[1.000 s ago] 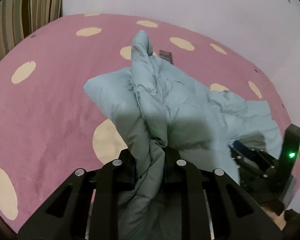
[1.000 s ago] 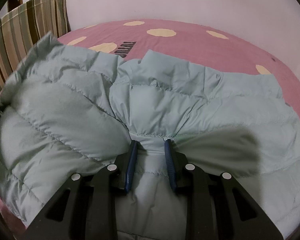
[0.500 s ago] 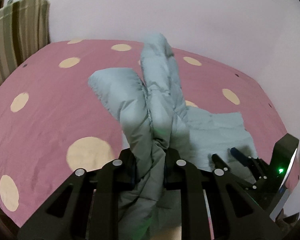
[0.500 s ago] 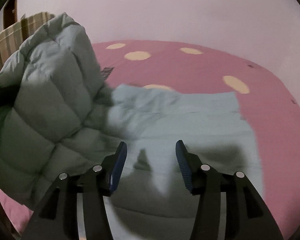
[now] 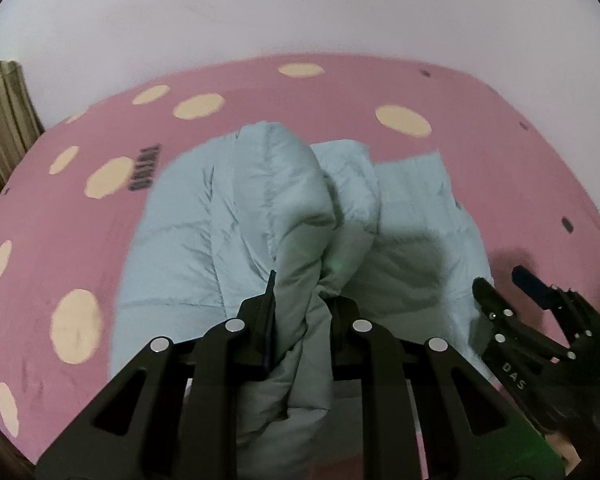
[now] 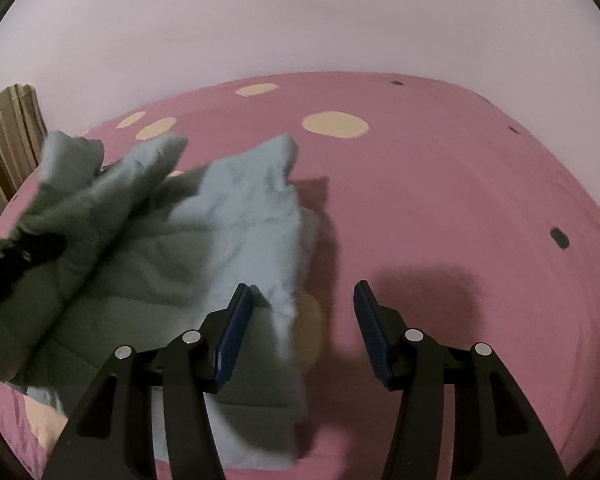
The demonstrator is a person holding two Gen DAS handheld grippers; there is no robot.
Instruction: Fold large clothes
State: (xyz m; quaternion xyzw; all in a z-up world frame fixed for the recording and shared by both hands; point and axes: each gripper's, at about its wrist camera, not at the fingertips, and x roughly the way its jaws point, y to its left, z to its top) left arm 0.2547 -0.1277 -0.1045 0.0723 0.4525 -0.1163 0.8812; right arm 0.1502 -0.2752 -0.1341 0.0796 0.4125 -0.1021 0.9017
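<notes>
Jacket: pale blue quilted jacket [image 5: 228, 216] lies on the pink bedspread [image 5: 500, 184]; one bunched fold rises from it into the left gripper. The rest lies spread over the bed's middle.
Left gripper: left gripper [image 5: 304, 304] pinches the gathered fold, fabric packed between its fingers and hanging below them.
Right gripper: right gripper [image 6: 302, 312] has its fingers spread, blue pads [image 6: 236, 332] apart, nothing pressed between them; the jacket's right edge [image 6: 288, 280] lies under the gap, motion-blurred.
Change, jacket: a second ago the right gripper clamped a hem and the jacket filled its view; now the hem is let go.
Change, left view: the held fold stood as a tall narrow column before; now it sits lower and wider.
Surroundings: cream dots [image 6: 336, 124] on the bedspread, plain pale wall [image 6: 300, 20] behind, striped pillow [image 6: 8, 140] at far left.
</notes>
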